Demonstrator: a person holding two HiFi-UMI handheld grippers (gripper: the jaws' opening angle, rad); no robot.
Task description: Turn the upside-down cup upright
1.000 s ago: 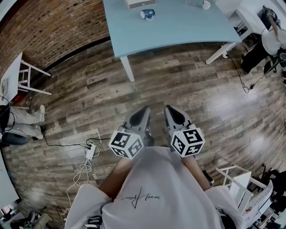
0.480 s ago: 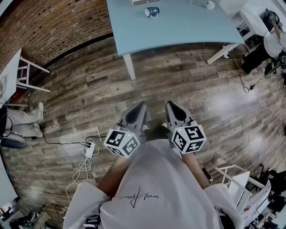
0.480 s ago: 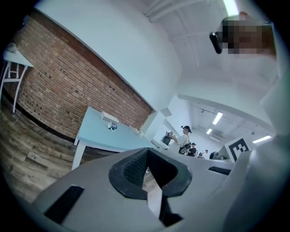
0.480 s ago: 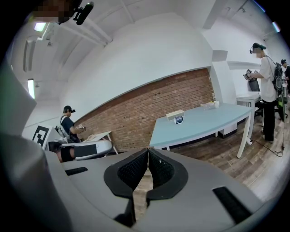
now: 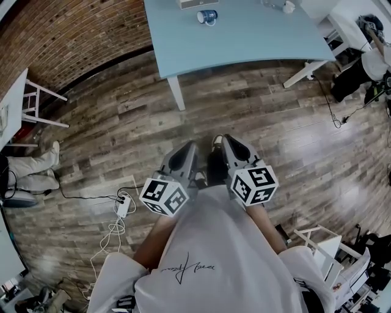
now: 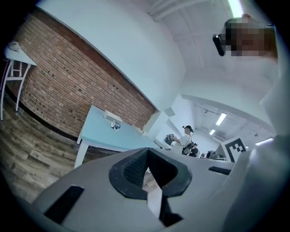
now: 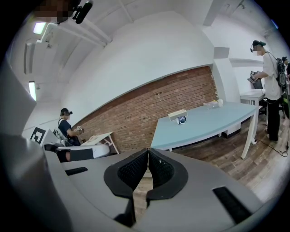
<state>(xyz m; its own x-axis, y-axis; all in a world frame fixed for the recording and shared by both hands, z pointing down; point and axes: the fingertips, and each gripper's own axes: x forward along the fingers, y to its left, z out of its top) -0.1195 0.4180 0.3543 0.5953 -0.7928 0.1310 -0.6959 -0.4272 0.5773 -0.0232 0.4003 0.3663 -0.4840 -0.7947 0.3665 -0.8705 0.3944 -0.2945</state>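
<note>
A blue cup (image 5: 207, 16) lies on the far side of the light blue table (image 5: 244, 36), next to a white box (image 5: 192, 3). It shows small and distant as the cup (image 6: 116, 126) in the left gripper view and the cup (image 7: 181, 120) in the right gripper view. My left gripper (image 5: 186, 147) and right gripper (image 5: 227, 140) are held side by side close to the person's body, over the wooden floor, well short of the table. Both are shut with nothing in them: left gripper (image 6: 147, 152), right gripper (image 7: 148, 152).
The table's white leg (image 5: 176, 92) stands ahead to the left. A power strip with cables (image 5: 123, 205) lies on the floor at left. A seated person (image 5: 30, 165) and white furniture (image 5: 27, 104) are at far left, another person (image 5: 372, 55) at far right, a white rack (image 5: 330, 250) at lower right.
Both grippers have edged forward over the floor towards the table, still shut. A dark shoe has come into view between them.
</note>
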